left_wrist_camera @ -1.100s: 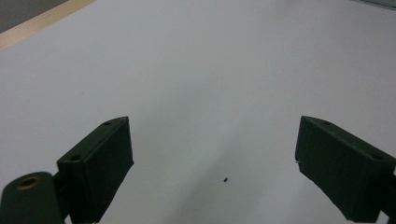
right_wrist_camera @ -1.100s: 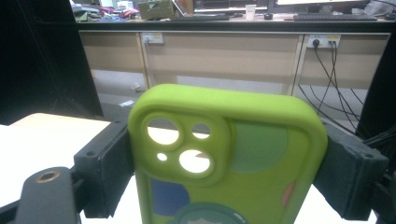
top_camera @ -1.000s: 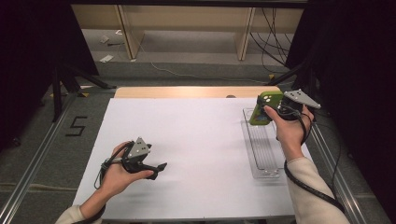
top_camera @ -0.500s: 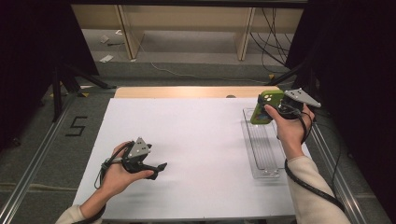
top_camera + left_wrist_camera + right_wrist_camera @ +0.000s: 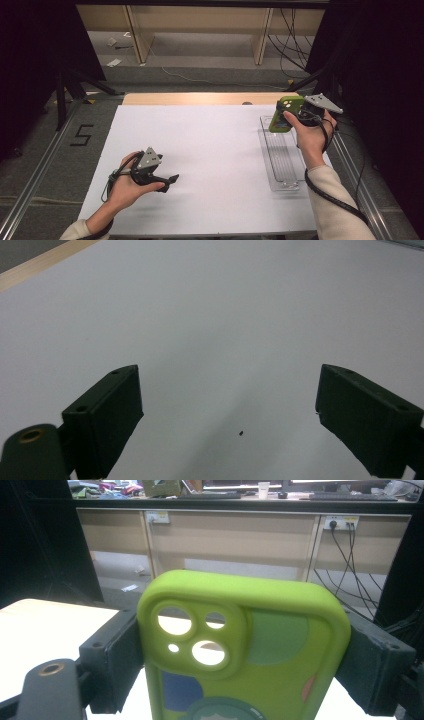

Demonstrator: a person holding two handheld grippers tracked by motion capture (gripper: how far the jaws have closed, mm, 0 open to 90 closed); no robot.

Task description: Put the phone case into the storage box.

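Observation:
A green phone case [image 5: 281, 116] with camera cut-outs is held up above the far right of the white table [image 5: 210, 150]. My right gripper [image 5: 284, 118] is shut on it; in the right gripper view the case [image 5: 245, 650] stands upright between the two black jaws, which press on its sides. My left gripper [image 5: 171, 181] rests low at the near left of the table, held in a hand. Its jaws stand wide apart over bare white surface in the left gripper view [image 5: 227, 420], with nothing between them.
A clear plastic tray [image 5: 280, 155] lies lengthwise on the right side of the table, below the held case. A wooden strip [image 5: 200, 98] runs along the table's far edge. Metal rails flank the table. Shelving and cables stand beyond the far edge.

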